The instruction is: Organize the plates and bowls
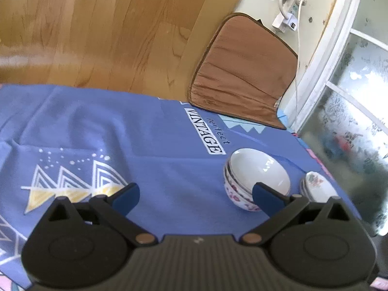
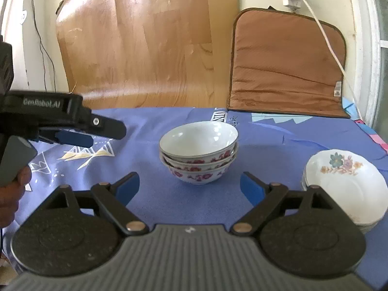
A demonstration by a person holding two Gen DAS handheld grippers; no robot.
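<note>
Bowls [image 2: 198, 154], three of them nested in one stack with red flower patterns on their outsides, sit near the middle of the blue printed cloth [image 2: 169, 201] that covers the table. Just to their right, apart from them, lies a stack of white plates [image 2: 344, 181] with a flower motif on the top one, close to the cloth's right edge.

From its own wrist view, the right gripper [image 2: 190, 184] hovers in front of the bowl stack with its blue-padded fingers spread wide, holding nothing. The left gripper [image 1: 196, 196] is likewise spread and empty; it hangs above the cloth to the left of the bowls, and its right finger overlaps the bowl stack [image 1: 252, 177] in its own view, though contact cannot be told. The plates [image 1: 315, 184] lie beyond that finger.

Behind the table, a brown cushion [image 2: 286, 65] leans beside a wood-patterned board [image 2: 145, 43], and a white power strip [image 1: 288, 12] hangs on the wall.
</note>
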